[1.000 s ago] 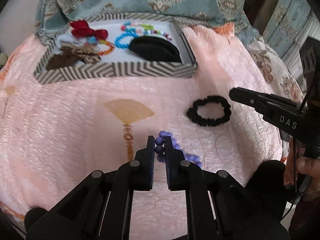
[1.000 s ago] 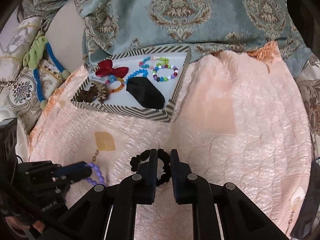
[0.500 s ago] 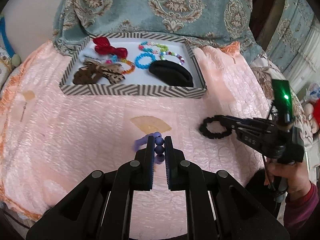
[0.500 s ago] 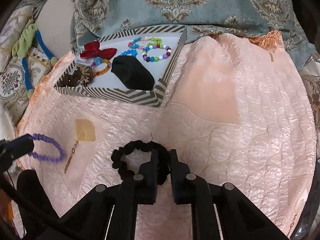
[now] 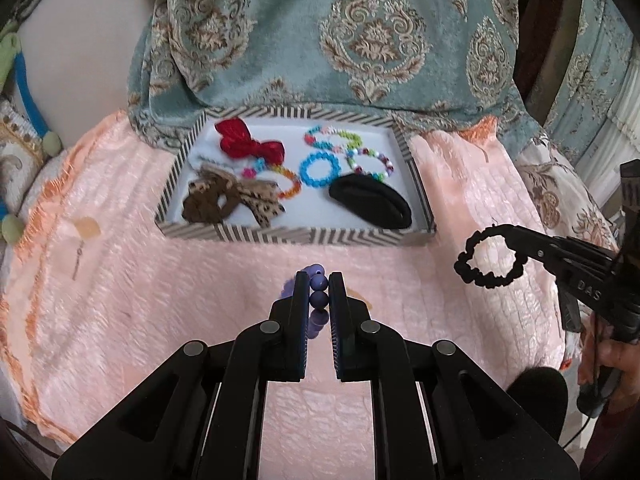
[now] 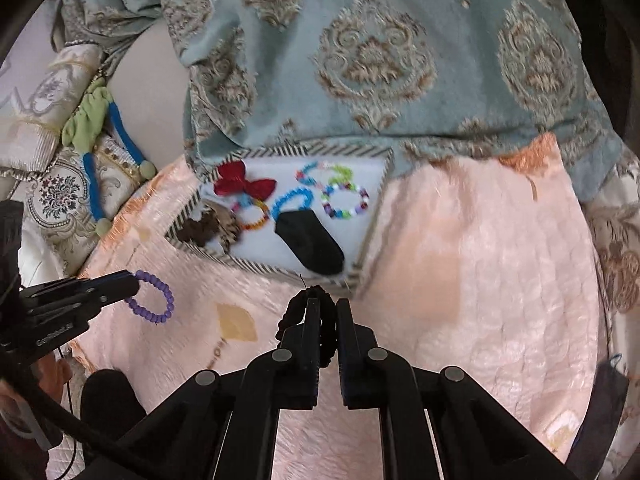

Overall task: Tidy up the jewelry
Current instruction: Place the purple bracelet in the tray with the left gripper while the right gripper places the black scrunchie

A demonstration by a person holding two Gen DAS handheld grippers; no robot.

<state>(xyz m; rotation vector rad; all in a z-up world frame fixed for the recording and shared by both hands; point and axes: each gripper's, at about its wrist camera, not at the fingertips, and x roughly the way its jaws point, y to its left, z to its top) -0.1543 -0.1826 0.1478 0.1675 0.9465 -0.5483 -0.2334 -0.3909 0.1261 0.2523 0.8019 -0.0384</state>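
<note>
A: In the left wrist view, our left tool [image 5: 319,292] is pinching the purple bead bracelet [image 5: 316,295], which a second ago lay on the bed and now hangs clear of it. On the right, our right tool [image 5: 516,240] has the black scrunchie [image 5: 486,258] off the cover too.

B: So we judge both are picked up; the carry to the striped box [image 5: 296,235] is what remains.

A: In the right wrist view, our right tool [image 6: 328,312], half-closed a second ago, is pressed tight on the scrunchie [image 6: 294,308]; at left the bracelet [image 6: 154,296] dangles from our left tool [image 6: 128,286]. The box [image 6: 256,266] is nearer than before.

B: The surface is a bed with a pink quilted cover [image 6: 480,260]; a teal patterned blanket [image 6: 380,60] lies beyond the box.
</note>
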